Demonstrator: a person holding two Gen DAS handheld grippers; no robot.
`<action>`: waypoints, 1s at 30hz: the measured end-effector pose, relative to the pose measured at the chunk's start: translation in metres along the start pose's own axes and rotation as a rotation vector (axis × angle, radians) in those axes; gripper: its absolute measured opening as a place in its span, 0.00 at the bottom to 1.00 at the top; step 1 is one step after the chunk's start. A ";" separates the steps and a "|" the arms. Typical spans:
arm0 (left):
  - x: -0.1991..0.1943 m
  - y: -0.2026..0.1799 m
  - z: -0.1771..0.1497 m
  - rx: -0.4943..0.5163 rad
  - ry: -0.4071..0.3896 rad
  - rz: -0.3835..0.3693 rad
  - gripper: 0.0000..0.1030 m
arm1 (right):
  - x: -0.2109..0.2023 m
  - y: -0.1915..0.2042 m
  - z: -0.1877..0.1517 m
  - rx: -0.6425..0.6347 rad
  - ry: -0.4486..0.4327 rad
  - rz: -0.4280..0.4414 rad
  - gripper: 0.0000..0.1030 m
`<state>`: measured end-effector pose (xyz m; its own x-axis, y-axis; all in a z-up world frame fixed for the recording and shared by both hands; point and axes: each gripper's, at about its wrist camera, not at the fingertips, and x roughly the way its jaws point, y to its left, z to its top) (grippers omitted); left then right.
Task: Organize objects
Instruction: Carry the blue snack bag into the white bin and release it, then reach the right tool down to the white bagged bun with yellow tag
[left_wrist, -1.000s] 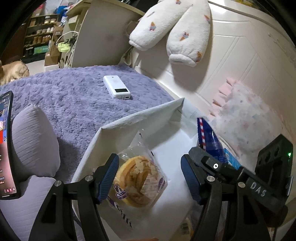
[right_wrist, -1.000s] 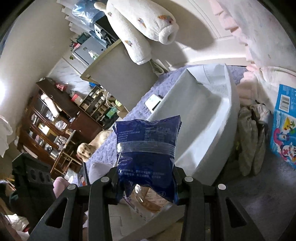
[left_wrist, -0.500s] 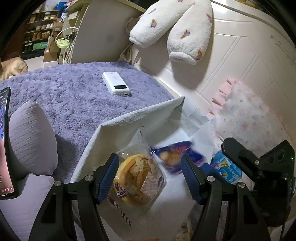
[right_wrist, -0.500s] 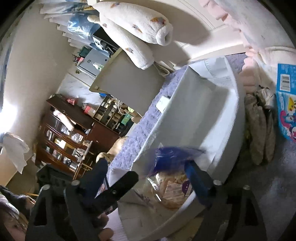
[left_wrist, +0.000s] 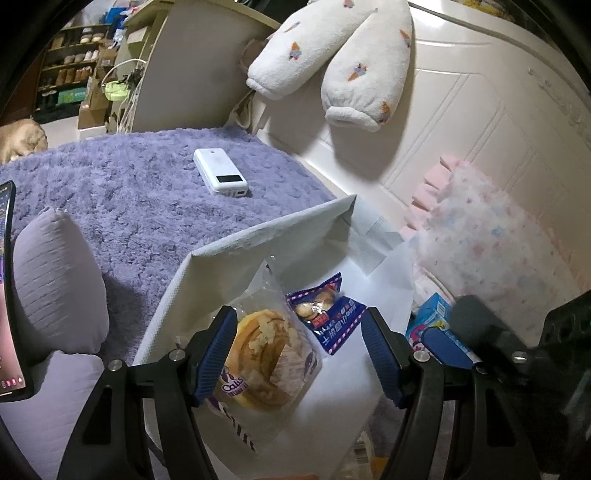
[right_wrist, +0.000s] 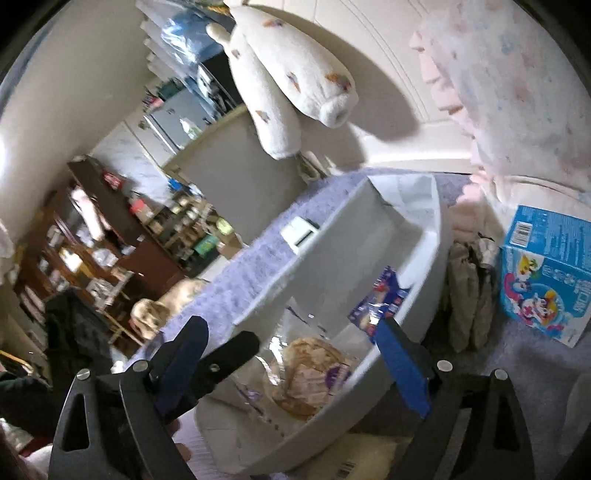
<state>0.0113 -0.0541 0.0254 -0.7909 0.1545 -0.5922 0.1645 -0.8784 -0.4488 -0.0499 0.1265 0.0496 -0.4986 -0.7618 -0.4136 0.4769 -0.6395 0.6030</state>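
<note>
A white fabric bin (left_wrist: 258, 236) (right_wrist: 332, 251) sits on the purple fluffy blanket (left_wrist: 129, 192). Inside it lie a bread packet (left_wrist: 269, 354) (right_wrist: 314, 373) and, just beyond, a blue snack packet (left_wrist: 327, 314) (right_wrist: 380, 302). My left gripper (left_wrist: 299, 354) hovers open over the bin. The bread packet lies below and between its blue pads, which do not press on it. My right gripper (right_wrist: 291, 343) stands wide open with nothing in it, at the bin's near rim. One finger (right_wrist: 236, 350) of the left gripper shows beside it.
A blue cartoon carton (right_wrist: 546, 273) (left_wrist: 432, 314) and a beige cloth bundle (right_wrist: 469, 288) lie right of the bin. A white power bank (left_wrist: 220, 176) rests on the blanket behind it. A grey cushion (left_wrist: 55, 280) and a phone (left_wrist: 7, 295) are at the left. A dog (right_wrist: 166, 306) stands beyond the bed.
My right gripper opened and let go of the blue snack packet, which dropped into the bin beside the bread. It then drew back from the bin. The left gripper stayed put.
</note>
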 end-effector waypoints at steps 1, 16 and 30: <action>0.000 0.000 0.000 0.001 -0.002 0.001 0.66 | -0.001 -0.002 0.001 0.019 0.011 0.044 0.90; 0.003 -0.022 -0.008 0.137 0.026 -0.076 0.67 | -0.016 -0.015 0.005 0.074 0.253 -0.469 0.90; 0.008 -0.011 -0.002 0.138 0.049 -0.077 0.66 | 0.045 0.017 -0.062 -0.327 0.746 -0.376 0.89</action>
<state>0.0047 -0.0426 0.0243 -0.7675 0.2425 -0.5934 0.0196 -0.9164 -0.3998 -0.0192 0.0749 -0.0008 -0.1179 -0.2923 -0.9490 0.6157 -0.7714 0.1611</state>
